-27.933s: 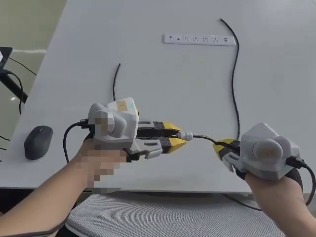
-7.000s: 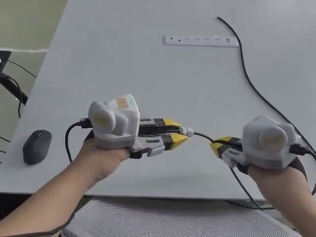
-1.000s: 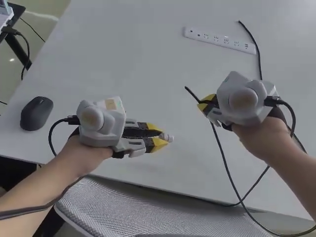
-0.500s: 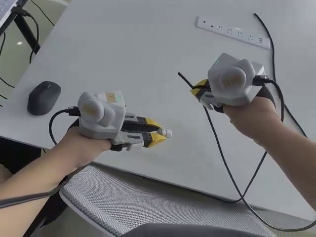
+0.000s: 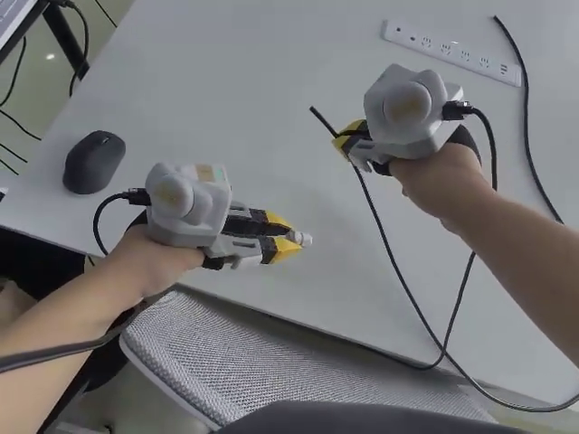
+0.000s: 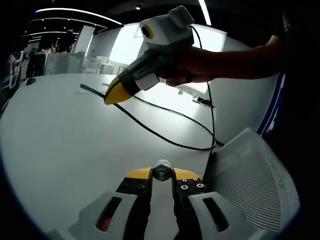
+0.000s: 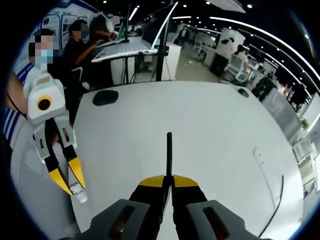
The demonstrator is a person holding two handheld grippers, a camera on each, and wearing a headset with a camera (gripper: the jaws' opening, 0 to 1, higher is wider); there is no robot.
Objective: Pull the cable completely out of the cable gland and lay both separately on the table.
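My left gripper (image 5: 291,242) hangs over the near edge of the white table (image 5: 226,81), shut on the small grey cable gland (image 5: 306,240). The gland (image 6: 161,170) sits pinched between the yellow tips in the left gripper view. My right gripper (image 5: 344,145) is farther out above the table, shut on the black cable (image 5: 398,271) near its free end. A short stub of cable (image 7: 169,147) pokes out past its jaws. Gland and cable are apart. The cable droops from the right gripper past the table's near edge. The left gripper (image 7: 67,177) shows in the right gripper view with the gland (image 7: 81,194).
A dark mouse (image 5: 93,161) lies at the table's left. A white power strip (image 5: 450,52) lies at the far right, with another black lead (image 5: 529,154) beside it. A grey mesh chair (image 5: 271,362) is below the near edge. People sit at a desk (image 7: 125,47) beyond the table.
The cable, threaded in the gland 7 s ago, is out of it. Over the last second the right gripper carried the cable end up and away; the left stayed with the gland.
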